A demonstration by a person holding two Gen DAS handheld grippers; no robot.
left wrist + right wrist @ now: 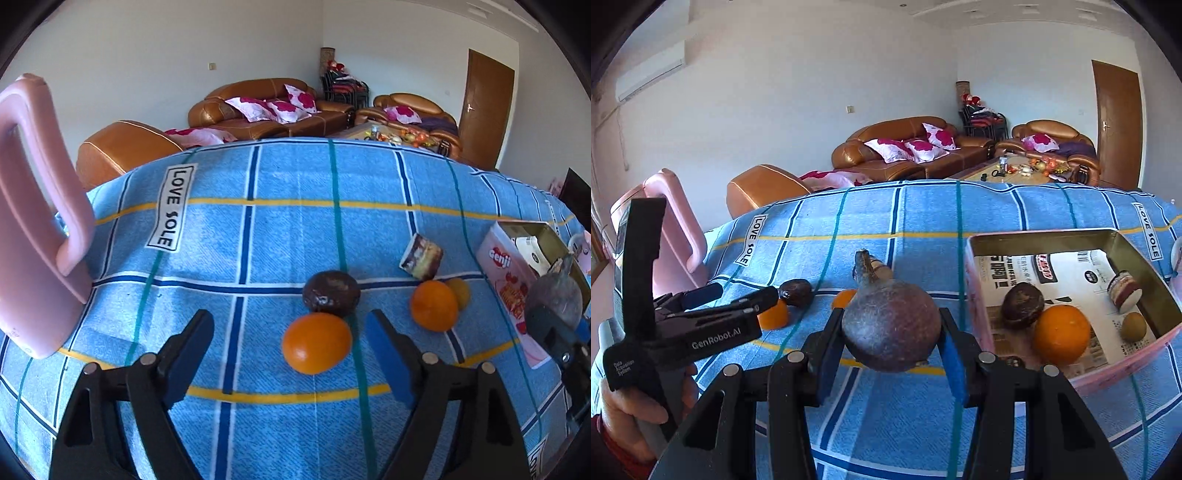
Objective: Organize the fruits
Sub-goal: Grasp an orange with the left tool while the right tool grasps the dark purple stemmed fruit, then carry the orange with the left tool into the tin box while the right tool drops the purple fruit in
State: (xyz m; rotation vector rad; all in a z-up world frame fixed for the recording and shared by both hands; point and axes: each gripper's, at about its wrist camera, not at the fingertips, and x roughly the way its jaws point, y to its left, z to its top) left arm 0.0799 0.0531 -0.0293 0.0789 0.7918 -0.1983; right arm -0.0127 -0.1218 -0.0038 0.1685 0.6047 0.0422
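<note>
My right gripper (888, 347) is shut on a dull brown pomegranate (891, 328) and holds it above the blue cloth, left of the pink box (975, 295). The box holds a dark fruit (1022, 304), an orange (1062, 334), a small green-brown fruit (1133, 325) and a snack cup (1124, 292). My left gripper (291, 345) is open, with an orange (317, 342) between its fingertips and a dark fruit (331, 292) just beyond. A second orange (434, 305) and a small yellow fruit (459, 292) lie further right. The right gripper with the pomegranate (556, 295) shows at the left wrist view's right edge.
A blue plaid cloth (258, 240) covers the table. A pink chair back (37, 221) stands at the left edge. A snack cup (422, 256) lies on its side beyond the oranges. Brown sofas (905, 147) stand behind the table.
</note>
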